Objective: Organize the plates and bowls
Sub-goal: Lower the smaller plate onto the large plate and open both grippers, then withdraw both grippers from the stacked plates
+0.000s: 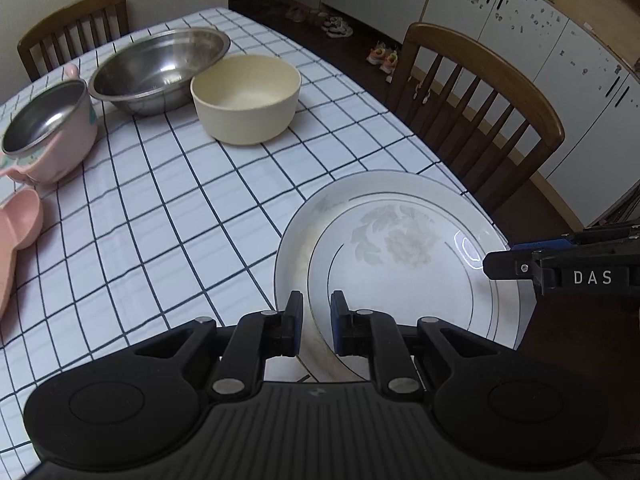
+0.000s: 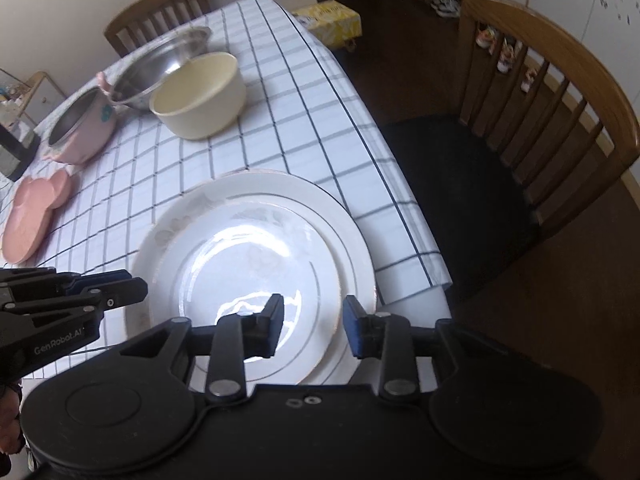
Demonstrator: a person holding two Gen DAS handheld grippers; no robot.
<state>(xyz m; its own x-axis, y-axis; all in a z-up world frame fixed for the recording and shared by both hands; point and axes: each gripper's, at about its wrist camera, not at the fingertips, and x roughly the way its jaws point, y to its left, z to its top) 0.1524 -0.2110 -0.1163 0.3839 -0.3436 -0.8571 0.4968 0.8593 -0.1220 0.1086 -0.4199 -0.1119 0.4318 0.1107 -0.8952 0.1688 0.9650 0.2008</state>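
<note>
A small white floral plate (image 1: 400, 248) lies on a larger white plate (image 1: 292, 248) at the near right corner of the checked table. My left gripper (image 1: 316, 312) hovers over the stack's left side. Its pads stand a narrow gap apart, nothing is pinched, and the small plate's rim shows below through the gap. My right gripper (image 2: 314, 320) is open above the near part of the small plate (image 2: 256, 256), with nothing between its fingers. Farther back stand a cream bowl (image 1: 246, 96), a steel bowl (image 1: 160, 68) and a pink steel-lined pot (image 1: 48, 132). A pink plate (image 1: 16, 232) lies at the left.
The table's right edge (image 2: 384, 184) drops off just beside the plates. A wooden chair (image 2: 560, 128) stands close on that side and another chair (image 1: 76, 20) at the far end. A yellow box (image 2: 332, 20) and shoes sit on the dark floor.
</note>
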